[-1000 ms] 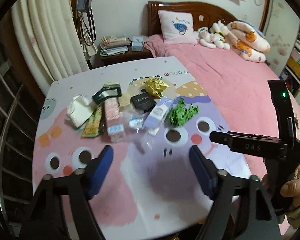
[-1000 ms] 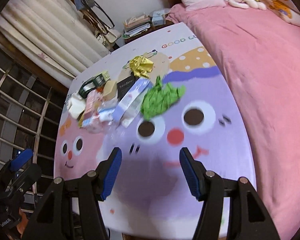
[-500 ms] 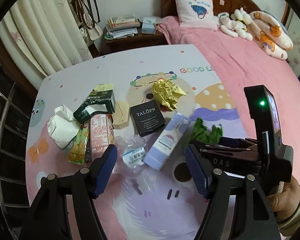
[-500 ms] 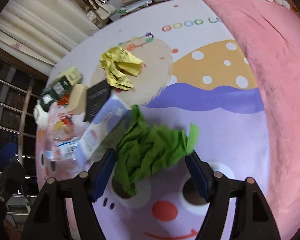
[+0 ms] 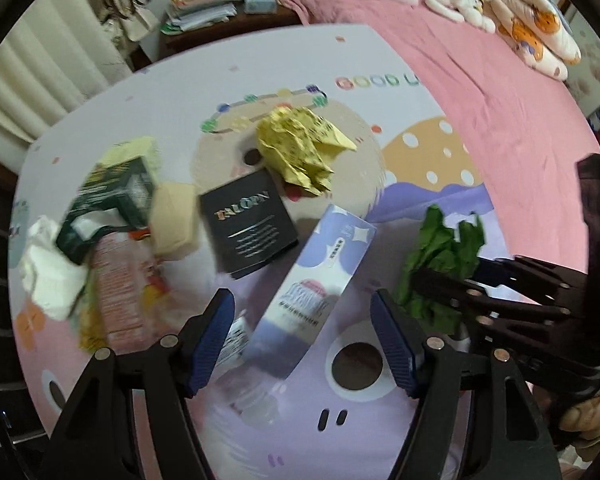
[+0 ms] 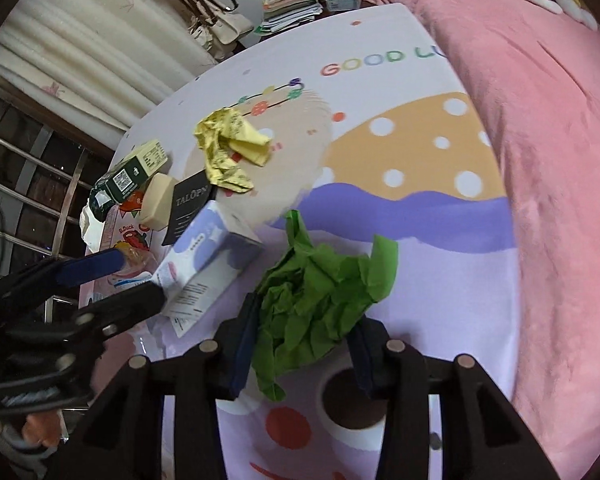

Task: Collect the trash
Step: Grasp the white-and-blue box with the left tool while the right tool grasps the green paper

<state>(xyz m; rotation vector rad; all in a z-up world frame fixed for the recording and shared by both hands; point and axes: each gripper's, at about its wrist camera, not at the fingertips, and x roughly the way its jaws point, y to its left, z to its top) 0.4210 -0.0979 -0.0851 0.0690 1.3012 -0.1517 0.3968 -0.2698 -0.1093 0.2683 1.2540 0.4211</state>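
Now right claw (image 6: 304, 354) has just been closing (crumpled) green paper (image 6: 324, 300).

A crumpled green tissue-paper wad (image 6: 324, 300) lies on the table between 2 blue pads, just beside a long lavender-and-white carton (image 5: 312, 288) lying flat on its side. Beyond it sit a flat black box lettered TALOPN (image 5: 248, 224), a crumpled yellow paper ball (image 5: 300, 148) and a torn dark-green carton (image 6: 128, 180).
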